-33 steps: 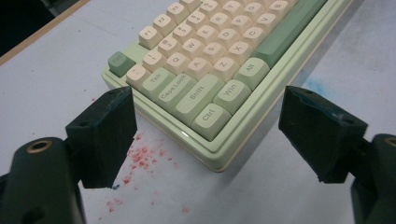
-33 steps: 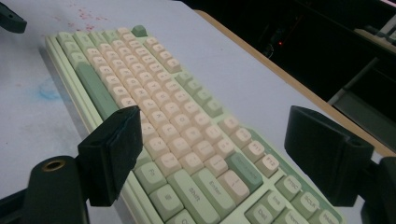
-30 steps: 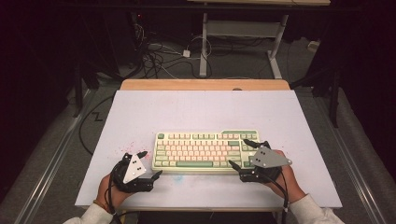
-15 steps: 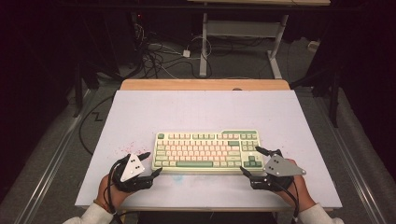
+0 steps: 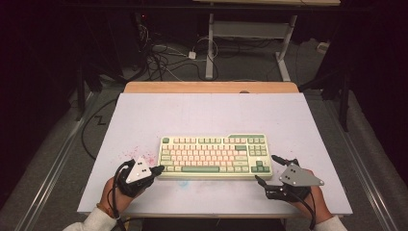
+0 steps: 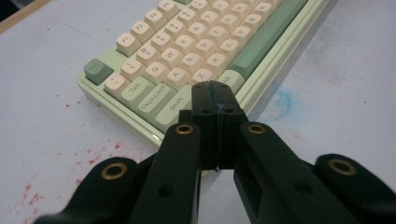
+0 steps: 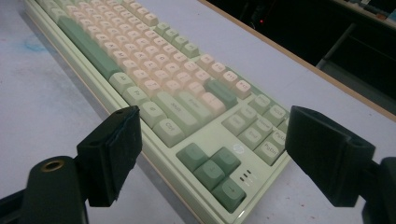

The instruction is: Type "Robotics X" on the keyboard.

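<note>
While keyboard [image 5: 215,156] lies flat, right claw [image 5: 270,170] flanks its corner.

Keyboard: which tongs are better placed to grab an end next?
Right, probably. The right tongs are open, jaws spread at the keyboard arrow-key corner, ready to close on it. The left tongs have just closed with nothing between them, tips at the Shift corner; they'd need reopening first.

We see the white table [image 5: 211,115] evenly lit from above while the upper frame sinks into darkness. Shadows stay soft and short. Both gripper views blur slightly at their near bottom edges.
</note>
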### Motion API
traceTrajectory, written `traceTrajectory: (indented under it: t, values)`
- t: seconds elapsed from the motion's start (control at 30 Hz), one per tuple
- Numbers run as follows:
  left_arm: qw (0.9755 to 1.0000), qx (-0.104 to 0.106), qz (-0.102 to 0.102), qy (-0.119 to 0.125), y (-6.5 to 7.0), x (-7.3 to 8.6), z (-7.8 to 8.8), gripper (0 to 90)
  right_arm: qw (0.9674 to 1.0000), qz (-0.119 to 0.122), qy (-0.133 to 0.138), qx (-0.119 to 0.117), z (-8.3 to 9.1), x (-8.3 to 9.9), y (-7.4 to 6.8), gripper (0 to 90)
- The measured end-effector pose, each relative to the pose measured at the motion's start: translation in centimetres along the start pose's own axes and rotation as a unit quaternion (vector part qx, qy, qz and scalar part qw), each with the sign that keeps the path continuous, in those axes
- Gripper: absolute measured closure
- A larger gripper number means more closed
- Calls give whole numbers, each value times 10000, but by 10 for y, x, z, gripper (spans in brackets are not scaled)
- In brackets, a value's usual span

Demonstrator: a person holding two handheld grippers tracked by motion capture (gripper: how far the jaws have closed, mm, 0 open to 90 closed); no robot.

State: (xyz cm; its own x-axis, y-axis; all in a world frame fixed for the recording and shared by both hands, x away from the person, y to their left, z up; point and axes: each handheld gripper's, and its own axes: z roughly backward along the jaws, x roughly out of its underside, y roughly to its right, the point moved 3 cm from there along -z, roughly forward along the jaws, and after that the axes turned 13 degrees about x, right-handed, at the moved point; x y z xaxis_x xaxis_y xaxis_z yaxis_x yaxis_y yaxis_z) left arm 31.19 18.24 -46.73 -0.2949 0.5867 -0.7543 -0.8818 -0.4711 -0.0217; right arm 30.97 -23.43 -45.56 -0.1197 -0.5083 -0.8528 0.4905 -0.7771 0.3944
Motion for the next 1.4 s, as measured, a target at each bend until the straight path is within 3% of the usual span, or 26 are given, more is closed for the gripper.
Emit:
traceTrajectory:
  t: [0.37,0.73,1.07,1.4]
  values:
    - [9997,175,-85,-170,-3,-26,-11,876,10000,29,-26,12,-2,0,-1,195]
    - [9988,377,-63,-301,-7,-42,-30,876,10000,17,-42,4,-3,0,-3,195]
    - [9971,577,-118,-473,-8,-53,-55,876,9999,63,-95,-14,-5,2,-3,196]
    - [9961,617,-152,-606,-11,-58,-68,875,9999,48,-124,-33,-6,3,-2,195]
